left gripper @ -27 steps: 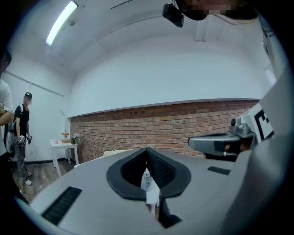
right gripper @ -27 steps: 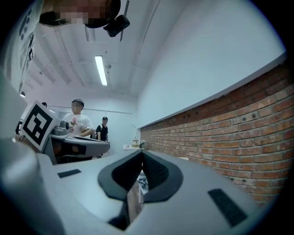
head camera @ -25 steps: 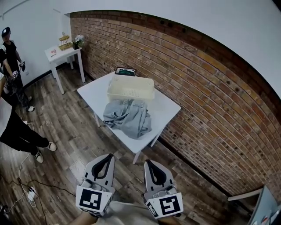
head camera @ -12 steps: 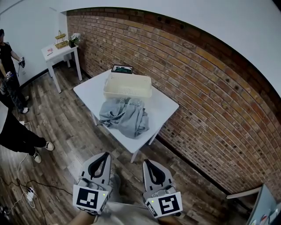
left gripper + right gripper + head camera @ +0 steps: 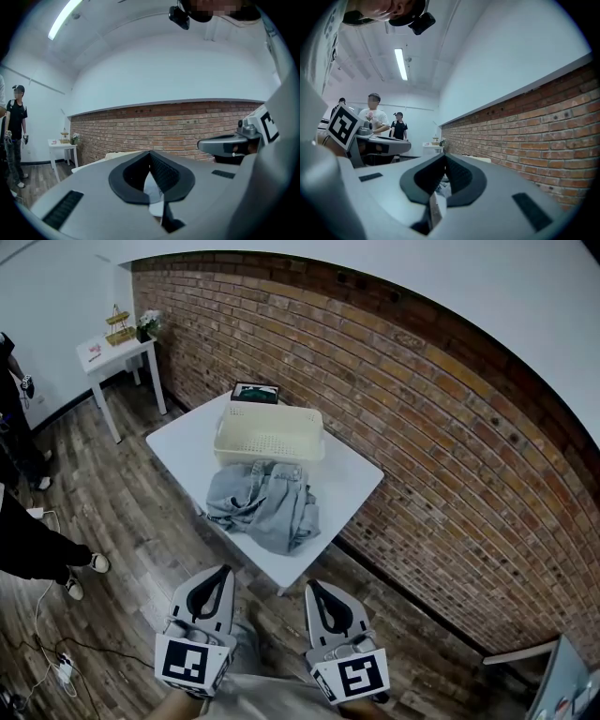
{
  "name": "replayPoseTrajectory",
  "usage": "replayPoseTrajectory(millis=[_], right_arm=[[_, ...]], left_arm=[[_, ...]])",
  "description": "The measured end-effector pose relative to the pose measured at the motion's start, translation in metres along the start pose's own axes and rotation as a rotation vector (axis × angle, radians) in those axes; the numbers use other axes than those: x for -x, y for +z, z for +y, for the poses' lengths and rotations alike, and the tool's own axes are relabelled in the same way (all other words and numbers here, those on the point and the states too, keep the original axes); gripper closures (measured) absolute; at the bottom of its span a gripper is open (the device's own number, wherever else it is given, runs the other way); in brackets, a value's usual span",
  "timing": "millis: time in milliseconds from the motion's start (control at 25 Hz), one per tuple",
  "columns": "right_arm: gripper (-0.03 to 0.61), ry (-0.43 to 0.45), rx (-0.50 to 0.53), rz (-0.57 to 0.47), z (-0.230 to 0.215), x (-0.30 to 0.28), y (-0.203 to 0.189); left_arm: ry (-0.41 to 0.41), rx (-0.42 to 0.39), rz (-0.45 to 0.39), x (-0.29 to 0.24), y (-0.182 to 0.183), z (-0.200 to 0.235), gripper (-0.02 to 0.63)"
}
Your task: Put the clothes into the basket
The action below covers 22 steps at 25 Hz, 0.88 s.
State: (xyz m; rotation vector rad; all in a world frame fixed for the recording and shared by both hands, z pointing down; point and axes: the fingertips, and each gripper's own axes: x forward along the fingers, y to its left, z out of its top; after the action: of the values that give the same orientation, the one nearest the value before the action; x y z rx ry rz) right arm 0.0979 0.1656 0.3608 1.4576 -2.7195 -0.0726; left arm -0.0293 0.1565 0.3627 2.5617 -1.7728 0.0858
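Note:
A heap of grey clothes (image 5: 265,505) lies on the white table (image 5: 354,472), spilling toward its near edge. Behind it, touching the heap, stands a cream plastic basket (image 5: 269,433) with nothing visible inside. My left gripper (image 5: 222,569) and right gripper (image 5: 312,584) are held low near my body, well short of the table, both shut and empty. In the left gripper view the jaws (image 5: 150,153) meet at the tips with the table behind them. In the right gripper view the jaws (image 5: 444,155) are likewise shut.
A dark tablet-like object (image 5: 255,391) lies behind the basket. A brick wall (image 5: 450,446) runs along the right. A small white side table (image 5: 114,348) with flowers stands at the far left. People stand at the left (image 5: 19,418). Cables and a power strip (image 5: 64,667) lie on the wooden floor.
The table and clothes have shifted slightly left and lower in the head view as I come closer. Both grippers stay shut in the same low position.

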Motion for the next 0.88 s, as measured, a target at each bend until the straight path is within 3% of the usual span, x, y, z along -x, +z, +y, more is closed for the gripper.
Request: replayPoseTrajectory(millis=[360,880], right_arm=[[0.572,-0.028,-0.015,0.053,-0.032,-0.081,-0.016],[0.572,-0.082,-0.046,0.148,-0.063,-0.182,-0.042]], left_arm=[[-0.062,0.034,0.047,-0.082,-0.012,0.046,0.606],[-0.181,0.045,0.182,-0.177,-0.037,0.105,0.606]])
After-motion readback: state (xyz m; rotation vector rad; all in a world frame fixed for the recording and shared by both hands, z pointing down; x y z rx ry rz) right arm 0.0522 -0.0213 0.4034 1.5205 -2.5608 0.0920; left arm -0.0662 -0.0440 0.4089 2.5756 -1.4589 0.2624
